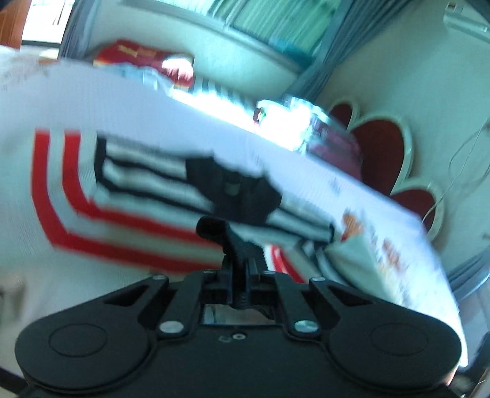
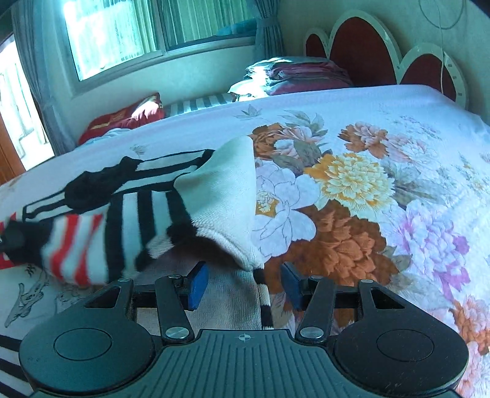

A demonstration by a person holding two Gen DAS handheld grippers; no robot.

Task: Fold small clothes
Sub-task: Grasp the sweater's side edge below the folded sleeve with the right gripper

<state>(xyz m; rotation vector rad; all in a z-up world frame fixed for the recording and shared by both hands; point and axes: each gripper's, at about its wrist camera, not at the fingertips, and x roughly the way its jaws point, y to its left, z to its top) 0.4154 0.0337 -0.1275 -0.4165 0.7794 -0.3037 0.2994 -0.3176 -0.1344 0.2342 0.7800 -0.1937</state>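
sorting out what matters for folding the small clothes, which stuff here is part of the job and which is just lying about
Job: striped garment; left gripper, shut; right gripper, open over the garment's hem.

Lying about: floral bedsheet; red cushion; folded maroon bedding; headboard; window; curtain.

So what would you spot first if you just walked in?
Probably the big orange and purple flowers on the bedspread, spread across the bed. Next, the small striped garment in red, black and white, lying rumpled on its left side, just ahead of the open right tongs.
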